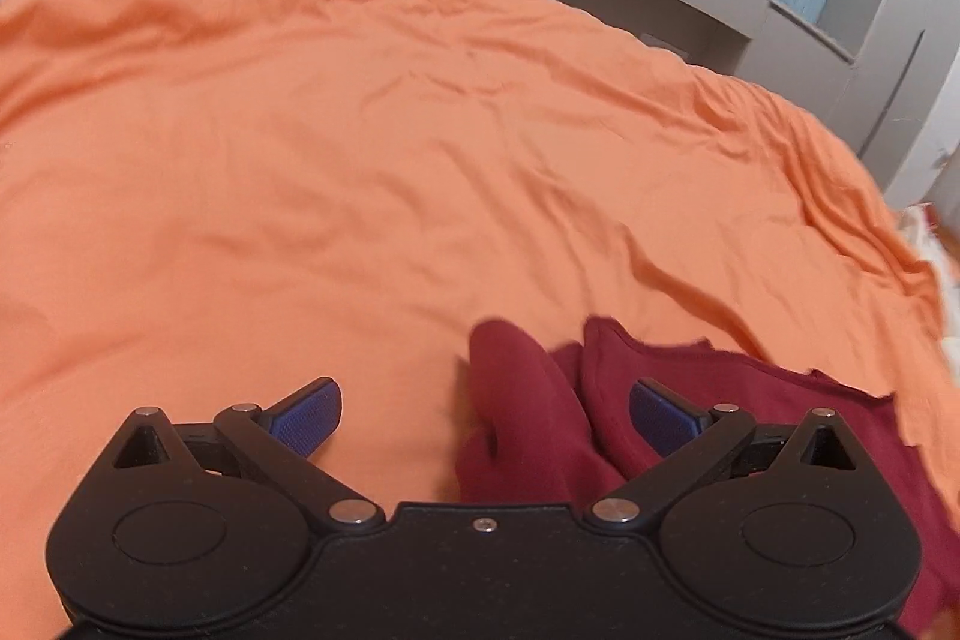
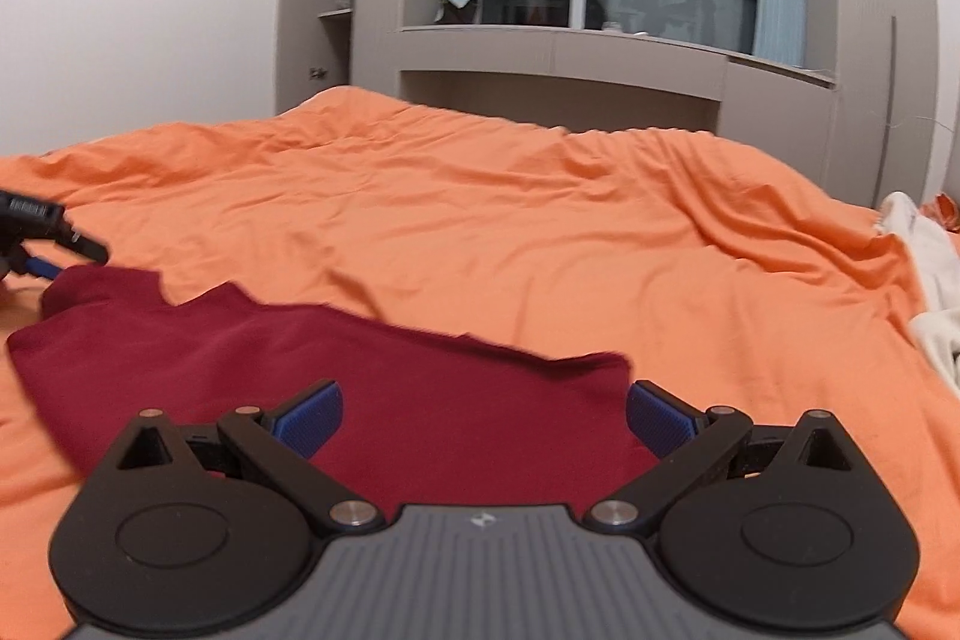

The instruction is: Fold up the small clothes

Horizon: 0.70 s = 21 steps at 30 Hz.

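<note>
Left gripper (image 1: 485,415) jaws spread wide, empty, hovering over the left edge of the dark red garment (image 1: 690,400), a rolled sleeve between its blue pads (image 1: 309,415). Right gripper (image 2: 483,415) also wide open, holding nothing, low over the garment's right part. Garment lies mostly flat on the orange bedsheet (image 2: 480,220). White cloth (image 2: 927,280) at the bed's right edge; grey cabinet (image 2: 564,58) behind.

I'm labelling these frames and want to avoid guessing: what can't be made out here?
- Garment: near edge hidden behind the right gripper body in the right view; its type is unclear.
- Garment, left view: cut off by the left gripper and the lower right edge.
- Left gripper in the right view: cropped at the left edge.
- White cloth: cropped at the right edge.
</note>
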Tool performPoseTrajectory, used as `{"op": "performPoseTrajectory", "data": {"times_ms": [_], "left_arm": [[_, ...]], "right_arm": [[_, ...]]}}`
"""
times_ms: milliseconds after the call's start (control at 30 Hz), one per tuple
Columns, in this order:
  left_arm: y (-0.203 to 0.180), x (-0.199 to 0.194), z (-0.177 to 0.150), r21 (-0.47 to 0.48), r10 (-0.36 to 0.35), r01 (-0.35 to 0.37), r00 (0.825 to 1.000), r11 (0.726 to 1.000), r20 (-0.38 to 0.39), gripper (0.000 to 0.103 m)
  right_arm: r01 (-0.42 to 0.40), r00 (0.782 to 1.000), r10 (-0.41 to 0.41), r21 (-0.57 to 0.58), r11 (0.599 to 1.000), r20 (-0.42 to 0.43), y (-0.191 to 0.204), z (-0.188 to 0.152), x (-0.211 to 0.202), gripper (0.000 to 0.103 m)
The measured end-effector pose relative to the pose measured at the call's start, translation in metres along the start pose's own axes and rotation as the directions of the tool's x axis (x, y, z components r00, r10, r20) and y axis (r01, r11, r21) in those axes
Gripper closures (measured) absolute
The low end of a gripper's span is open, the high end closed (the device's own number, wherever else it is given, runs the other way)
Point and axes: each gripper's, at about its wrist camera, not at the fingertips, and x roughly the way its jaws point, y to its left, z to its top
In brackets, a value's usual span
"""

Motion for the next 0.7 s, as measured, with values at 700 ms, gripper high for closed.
{"op": "performPoseTrajectory", "data": {"times_ms": [700], "left_arm": [[-0.018,-0.028,-0.014,-0.044,-0.441,0.44,0.897,0.897,-0.015,0.002]], "right_arm": [[-0.011,0.999,0.009,-0.053,0.999,-0.049,0.029,-0.019,0.001,0.0]]}}
